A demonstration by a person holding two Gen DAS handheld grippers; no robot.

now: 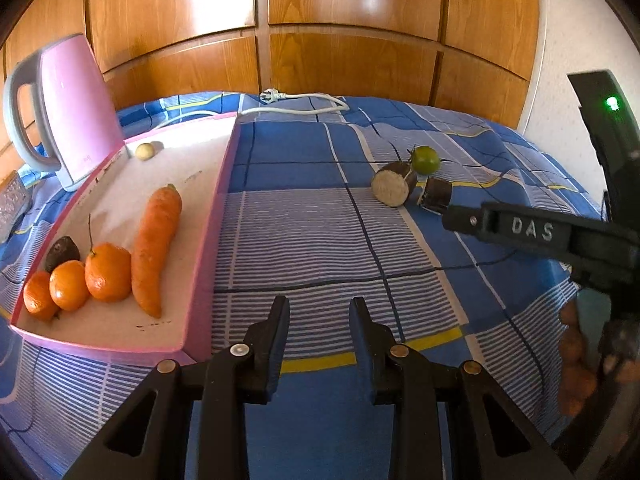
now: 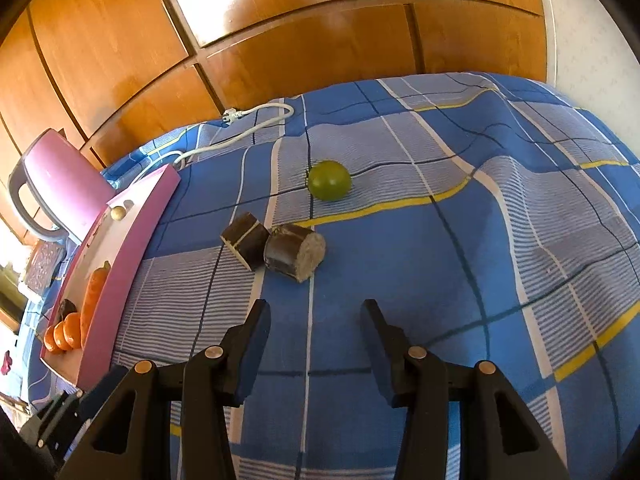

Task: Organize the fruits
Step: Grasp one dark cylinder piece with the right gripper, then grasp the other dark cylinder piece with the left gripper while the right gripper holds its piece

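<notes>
Checked blue cloth (image 2: 460,264), pink tray (image 1: 208,280)

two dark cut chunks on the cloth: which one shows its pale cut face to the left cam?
The larger chunk, left of the green fruit. The smaller chunk shows mostly dark skin.

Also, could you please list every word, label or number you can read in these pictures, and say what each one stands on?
"DAS": raised letters on the black finger of the right gripper, seen from the left wrist.
Faint print low on the pink kettle: too blurred to read.
Dark marks along the pink tray floor: unreadable.
</notes>
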